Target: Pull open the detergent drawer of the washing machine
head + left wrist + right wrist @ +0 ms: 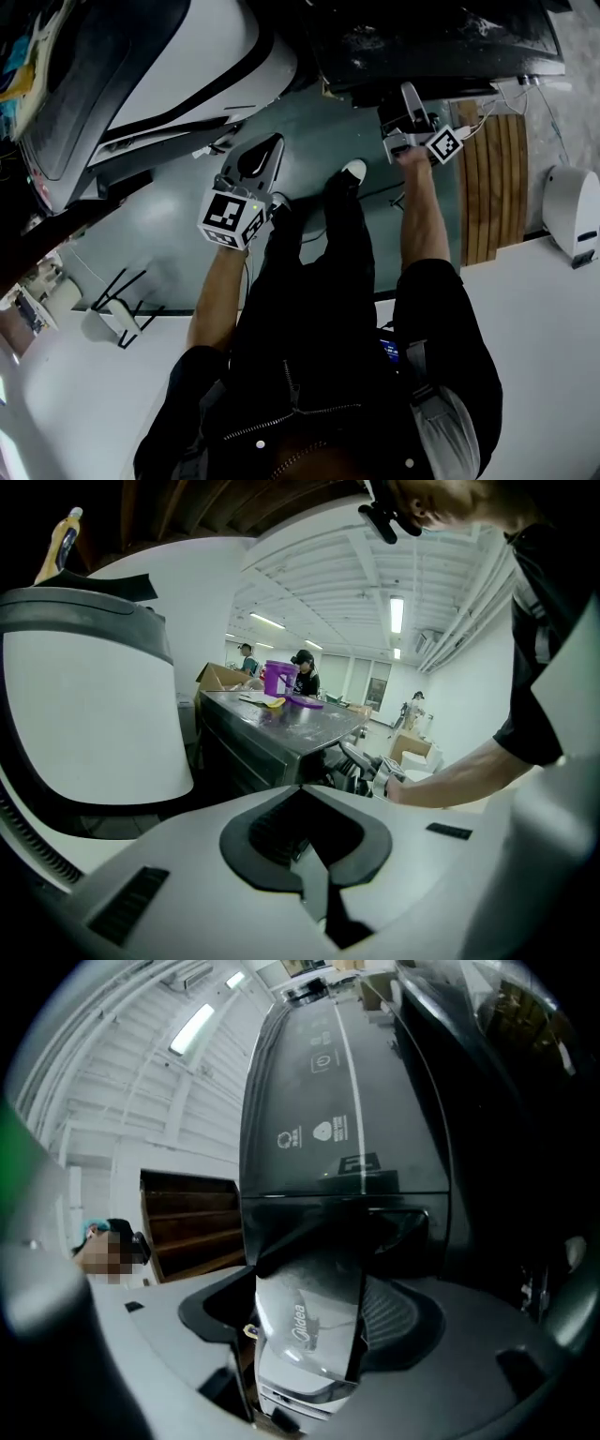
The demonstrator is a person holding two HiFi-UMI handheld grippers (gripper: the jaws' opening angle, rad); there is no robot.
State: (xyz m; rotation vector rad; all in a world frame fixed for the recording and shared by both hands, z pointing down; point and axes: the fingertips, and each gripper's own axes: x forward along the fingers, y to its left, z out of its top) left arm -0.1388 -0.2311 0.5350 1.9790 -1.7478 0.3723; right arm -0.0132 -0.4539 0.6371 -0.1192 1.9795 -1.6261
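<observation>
**Drawer** [309, 1330]: a glossy front with a brand mark, high on the dark washer [323, 1101]. How far out it stands cannot be told.

**Right gripper** [314, 1274]: the jaws are wide apart and the drawer front lies between them. The pads do not appear to press on it.

**Left gripper** [272, 145]: the jaws are together and empty. It is low and well apart from the washer.

**Step in hand, as judged:** taking hold of the drawer front.
- Seat both pads on its edges and close firmly.
- Draw straight out along the drawer's run, with no twist or lift.
- Keep the left gripper clear.

**Views compared:**
- Only the right gripper view shows the drawer and the washer's panel icons.
- The head view hides the drawer behind the right gripper. It alone shows both grippers together, the floor [187, 216] and a white machine [178, 56] to the left.
- Only the left gripper view shows a steel counter [291, 728] with a purple jug [279, 679].
</observation>
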